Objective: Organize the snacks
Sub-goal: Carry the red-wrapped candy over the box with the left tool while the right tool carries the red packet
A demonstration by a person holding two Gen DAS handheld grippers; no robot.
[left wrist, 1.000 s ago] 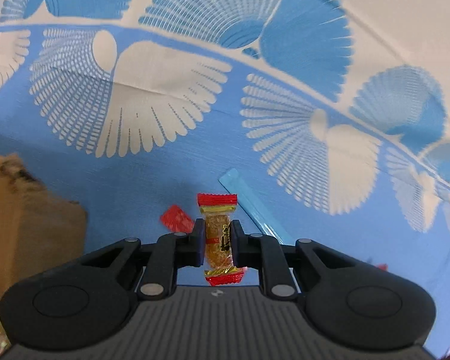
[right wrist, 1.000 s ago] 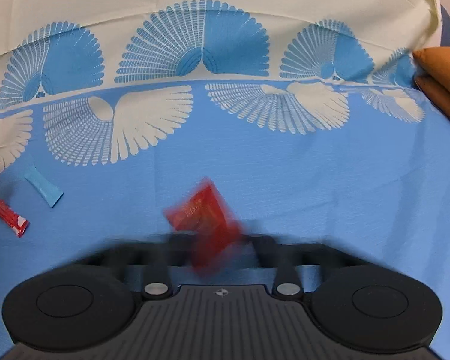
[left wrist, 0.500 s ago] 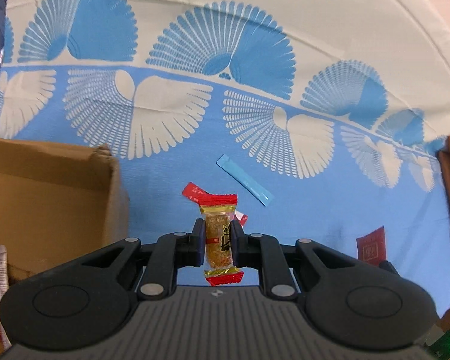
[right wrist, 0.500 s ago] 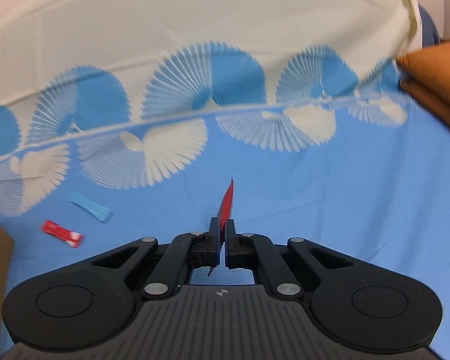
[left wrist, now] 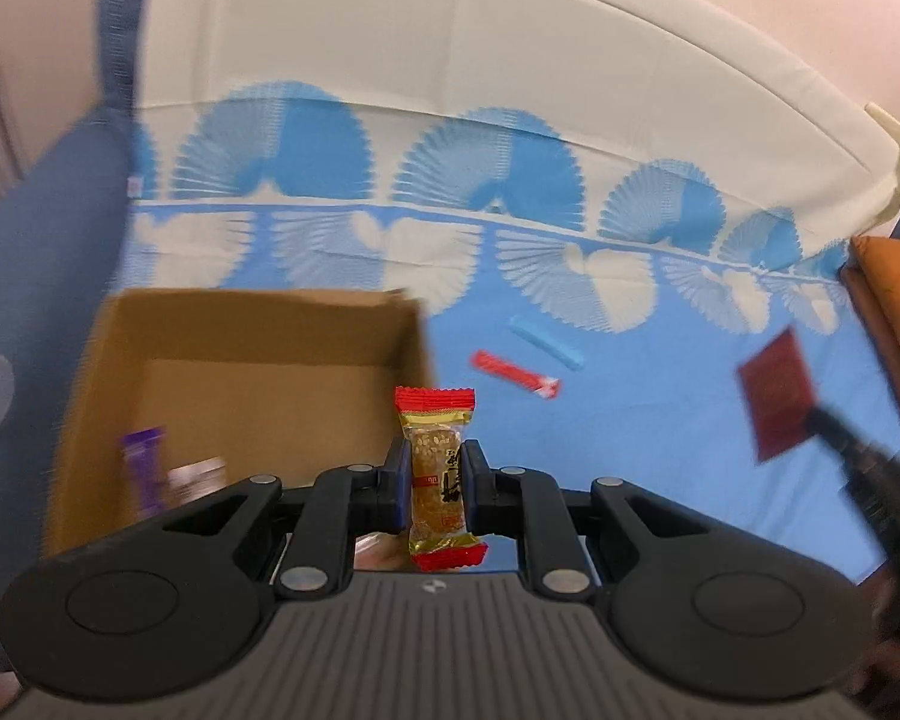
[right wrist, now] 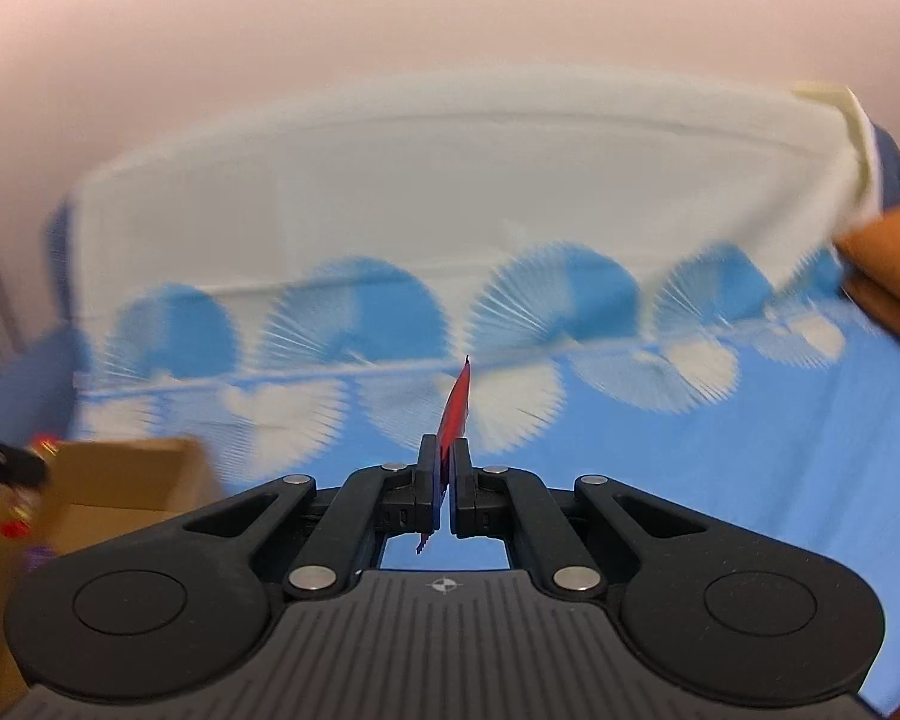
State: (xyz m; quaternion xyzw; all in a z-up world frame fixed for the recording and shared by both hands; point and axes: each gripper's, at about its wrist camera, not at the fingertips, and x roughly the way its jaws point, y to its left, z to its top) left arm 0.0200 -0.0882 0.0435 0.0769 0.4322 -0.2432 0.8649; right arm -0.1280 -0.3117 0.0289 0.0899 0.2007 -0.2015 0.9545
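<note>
Holding: left gripper [left wrist: 435, 480] is clamped on a wrapped candy [left wrist: 437, 468], its jaws narrow and pressing the wrapper's middle from both sides.
Candy pose: upright between the pads, red crimped ends above and below, golden filling visible through the clear wrapper.
Left gripper pose: tilted down toward the cloth, its tips over the near right corner of the cardboard box [left wrist: 258, 324].
Right gripper state: right gripper [right wrist: 444, 480] is closed tight on a flat red packet [right wrist: 457, 414], seen edge-on from its own camera, sticking up and forward out of the jaws.
Right gripper pose: aimed closer to level, over the blue part of the tablecloth [right wrist: 750, 450]; in the left view it enters from the right edge, blurred, with the packet's flat face showing.
Box: open top, left of both grippers; one purple packet [left wrist: 144, 462] and one pale, blurred item [left wrist: 195, 474] lie inside.
Loose snacks on cloth: two, one red stick [left wrist: 513, 373] and one light blue stick [left wrist: 546, 342], near each other, right of the box.
Held snacks: two, one per gripper.
Grippers: two.
Boxes: one.
Orange cushion [left wrist: 897, 312]: at the cloth's right edge; how many are stacked cannot be told.
</note>
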